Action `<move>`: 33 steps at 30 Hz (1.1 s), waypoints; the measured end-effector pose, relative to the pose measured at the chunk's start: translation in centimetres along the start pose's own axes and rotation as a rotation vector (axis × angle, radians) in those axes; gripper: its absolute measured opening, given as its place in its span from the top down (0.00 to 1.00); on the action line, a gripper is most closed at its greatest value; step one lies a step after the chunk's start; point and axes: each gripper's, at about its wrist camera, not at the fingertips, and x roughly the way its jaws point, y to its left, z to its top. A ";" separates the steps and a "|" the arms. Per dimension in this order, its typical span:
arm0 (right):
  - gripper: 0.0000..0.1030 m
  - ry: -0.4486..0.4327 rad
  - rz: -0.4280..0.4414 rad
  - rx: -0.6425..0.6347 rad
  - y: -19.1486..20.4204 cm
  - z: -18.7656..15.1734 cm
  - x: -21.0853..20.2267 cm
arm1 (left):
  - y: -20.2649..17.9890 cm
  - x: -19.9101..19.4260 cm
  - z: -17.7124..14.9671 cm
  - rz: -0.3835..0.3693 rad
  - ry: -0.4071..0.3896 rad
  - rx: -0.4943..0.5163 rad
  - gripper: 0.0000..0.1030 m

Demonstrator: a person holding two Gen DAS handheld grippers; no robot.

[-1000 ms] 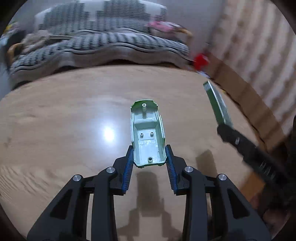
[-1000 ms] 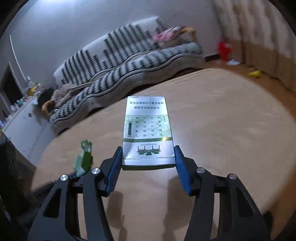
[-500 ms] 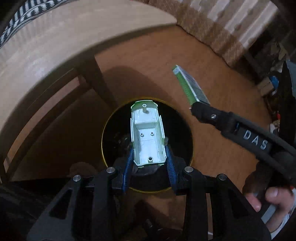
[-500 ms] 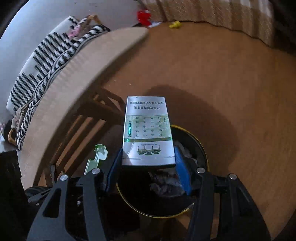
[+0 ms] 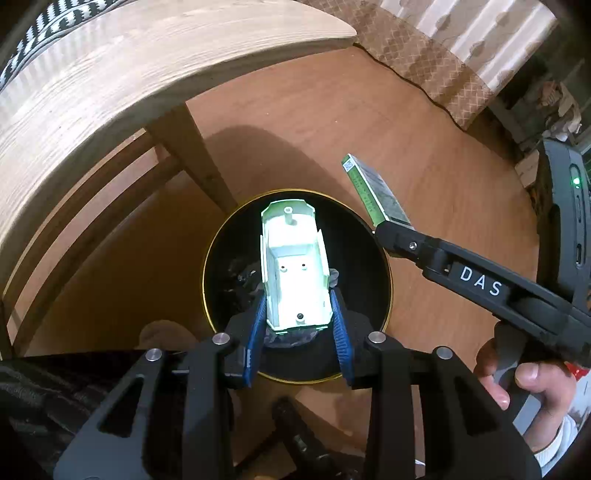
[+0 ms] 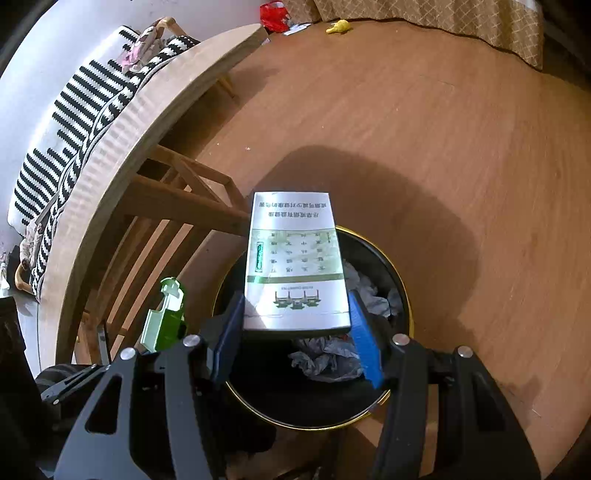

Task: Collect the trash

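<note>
My left gripper (image 5: 297, 317) is shut on a pale green plastic shell (image 5: 294, 269), held over the mouth of a round black bin with a gold rim (image 5: 384, 254) on the floor. In the right wrist view the same green shell (image 6: 166, 317) shows at lower left. My right gripper (image 6: 295, 328) is shut on a flat white and green printed box (image 6: 293, 266), also above the bin (image 6: 404, 295). From the left wrist view that box (image 5: 373, 195) appears edge-on, just right of the bin's rim. Crumpled grey paper (image 6: 332, 354) lies inside the bin.
A wooden table (image 5: 110, 74) with slanted legs (image 5: 199, 155) stands just left of the bin. A striped sofa (image 6: 74, 110) sits behind it. A curtain (image 5: 461, 48), a red bag (image 6: 273, 14) and a yellow item (image 6: 338, 26) are at the far floor edge. A hand (image 5: 524, 373) grips the right tool.
Both grippers swung from above the tabletop down to the floor bin a second ago, tilting downward with their loads. In the last half second they hardly moved.
</note>
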 end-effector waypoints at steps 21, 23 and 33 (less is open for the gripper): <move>0.07 -0.254 -0.161 -0.099 8.4 4.1 -4.1 | 9.3 -15.7 3.9 0.150 -0.393 -0.044 0.07; 0.07 -0.273 -0.121 -0.175 12.9 5.1 -4.1 | 12.1 -17.4 4.0 0.178 -0.415 -0.098 0.07; 0.07 -0.328 0.066 -0.477 35.8 6.0 -0.3 | 26.4 -22.1 3.0 0.386 -0.486 -0.338 0.07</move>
